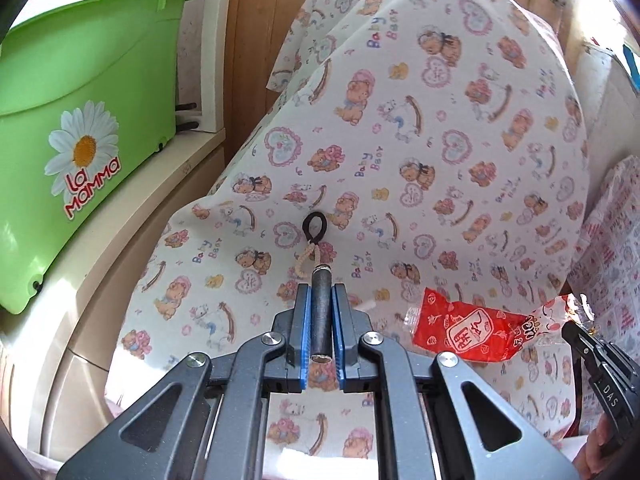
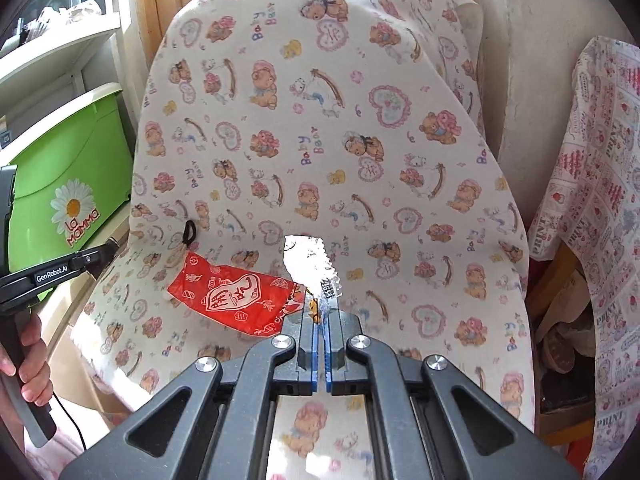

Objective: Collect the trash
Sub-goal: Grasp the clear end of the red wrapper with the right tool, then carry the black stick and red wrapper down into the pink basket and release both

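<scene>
While our left gripper (image 1: 320, 312) is clamped with its blue ribbed pads on a dark, matte cylindrical stick (image 1: 320, 312), a beige braided cord (image 1: 310, 258) and a black elastic loop (image 1: 314, 226) hang from the stick's metal-ringed far tip. Our right gripper (image 2: 320, 320) is closed on the crinkled clear end of a red wrapper (image 2: 232, 294), a glossy plastic film printed with white characters, which stretches out to the left of the jaws and hangs above the cloth. Beneath both we see a soft cotton sheet (image 1: 420, 140) patterned with bears, hearts and rocking horses, draped over a rounded, cushion-like shape that rises toward the far side. At the near left of the right wrist view a hand (image 2: 30, 364) grips the black handle of the other tool. Farther left sits a smooth green plastic tub (image 1: 80, 100) bearing a daisy sticker, on a cream ledge. On the right hangs another printed cloth (image 2: 600, 200).
</scene>
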A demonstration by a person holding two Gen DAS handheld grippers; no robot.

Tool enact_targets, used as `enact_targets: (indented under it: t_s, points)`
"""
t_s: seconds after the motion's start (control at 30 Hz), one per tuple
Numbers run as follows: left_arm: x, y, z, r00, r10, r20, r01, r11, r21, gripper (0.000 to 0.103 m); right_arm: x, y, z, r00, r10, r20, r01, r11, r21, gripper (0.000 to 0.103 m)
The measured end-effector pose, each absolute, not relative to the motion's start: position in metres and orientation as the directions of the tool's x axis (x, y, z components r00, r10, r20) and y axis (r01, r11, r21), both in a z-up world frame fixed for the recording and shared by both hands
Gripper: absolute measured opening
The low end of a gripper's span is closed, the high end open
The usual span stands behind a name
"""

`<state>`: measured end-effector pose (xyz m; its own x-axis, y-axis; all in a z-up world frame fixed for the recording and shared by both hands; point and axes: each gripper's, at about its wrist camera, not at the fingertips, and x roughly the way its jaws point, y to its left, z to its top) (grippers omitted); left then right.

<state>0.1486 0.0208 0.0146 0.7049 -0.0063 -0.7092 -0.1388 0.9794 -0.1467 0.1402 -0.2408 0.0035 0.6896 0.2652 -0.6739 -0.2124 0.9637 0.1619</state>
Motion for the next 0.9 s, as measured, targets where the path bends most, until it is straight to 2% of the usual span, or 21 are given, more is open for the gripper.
enact_targets:
  t_s: [0.1,0.47,0.53,0.73,0.9]
  points:
    - [0.133,0.022,0.012,0.702,-0.023,-0.711,-0.135,0.977,-0.164,0.009,0.124,-0.246,-0.002,0.657,0.309,-0.687,-0.209,0.951,0.228,0.002]
    - [0.066,0.007,0.01,0.71,-0.083,-0.699,-0.033,0.988,-0.15,0.01,0.055,-0.232,-0.003,0.638,0.348,-0.687,-0.323,0.931,0.171,0.002]
    - [0.056,0.003,0.004,0.691,-0.12,-0.713,-0.018,0.983,-0.183,0.01,0.043,-0.226,-0.005,0.624,0.356,-0.695,-0.347,0.924,0.162,0.002]
    - [0.032,-0.009,-0.013,0.653,-0.146,-0.743,-0.014,0.979,-0.205,0.01,0.022,-0.216,-0.02,0.554,0.367,-0.747,-0.379,0.91,0.167,0.002]
    - [0.022,-0.022,-0.022,0.646,-0.129,-0.752,0.019,0.988,-0.154,0.01,0.014,-0.217,-0.043,0.48,0.36,-0.8,-0.365,0.911,0.191,0.002]
